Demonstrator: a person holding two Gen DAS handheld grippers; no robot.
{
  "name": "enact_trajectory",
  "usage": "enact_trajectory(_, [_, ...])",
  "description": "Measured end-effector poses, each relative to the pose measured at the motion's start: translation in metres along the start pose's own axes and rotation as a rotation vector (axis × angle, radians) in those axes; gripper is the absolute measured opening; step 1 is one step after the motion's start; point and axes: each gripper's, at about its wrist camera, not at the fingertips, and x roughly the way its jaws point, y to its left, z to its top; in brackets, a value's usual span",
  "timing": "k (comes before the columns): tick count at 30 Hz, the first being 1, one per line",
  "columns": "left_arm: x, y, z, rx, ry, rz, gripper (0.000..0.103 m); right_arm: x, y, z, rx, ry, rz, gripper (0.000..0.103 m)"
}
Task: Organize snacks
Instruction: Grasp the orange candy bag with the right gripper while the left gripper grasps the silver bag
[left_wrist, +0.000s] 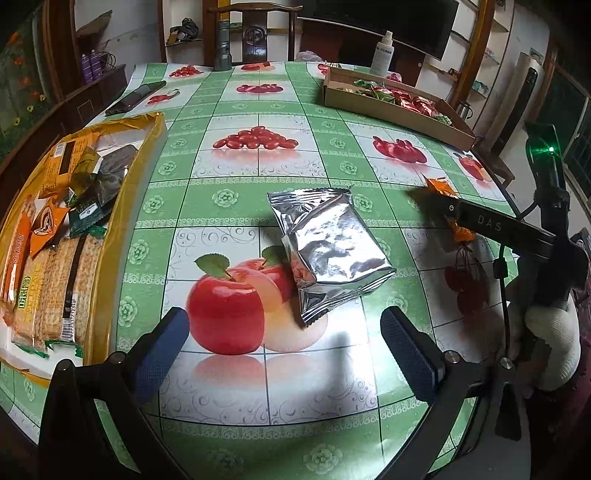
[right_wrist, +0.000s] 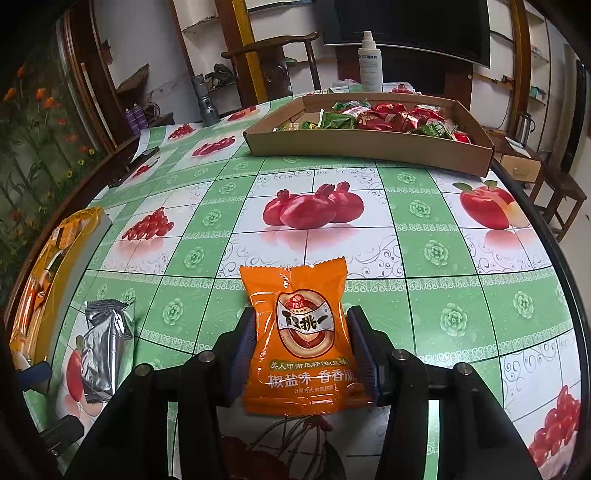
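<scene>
Your right gripper (right_wrist: 301, 354) has its pads pressed on both sides of the orange snack packet (right_wrist: 301, 339), held above the table (right_wrist: 443, 258). Your left gripper (left_wrist: 284, 339) hangs wide and empty; the silver foil packet (left_wrist: 328, 251) lies at its 12 o'clock. The yellow tray (left_wrist: 122, 206) (crackers inside) sits at 9 o'clock, the cardboard tray (right_wrist: 369, 146) at 1 o'clock.

Both wrist cameras are looking steeply down, close over the worktop (left_wrist: 258, 110), sharing the silver packet (left_wrist: 328, 254) and the cardboard tray (right_wrist: 369, 142).
</scene>
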Motion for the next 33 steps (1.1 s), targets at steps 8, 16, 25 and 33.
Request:
enact_trajectory(8, [0.007, 0.005, 0.0, -0.025, 0.018, -0.014, 0.103, -0.001, 0.0, -0.001, 0.004, -0.001, 0.005, 0.052])
enact_trajectory(16, [0.015, 0.019, -0.004, -0.083, 0.048, -0.031, 0.103, -0.001, 0.0, 0.0, 0.006, 0.0, 0.008, 0.052])
enact_trajectory(25, [0.014, 0.026, -0.005, -0.121, 0.037, -0.056, 0.103, -0.002, 0.001, -0.001, 0.011, -0.001, 0.016, 0.053])
enact_trajectory(33, [0.013, 0.028, -0.005, -0.116, 0.048, -0.084, 0.103, -0.002, 0.001, -0.001, 0.011, -0.001, 0.016, 0.053])
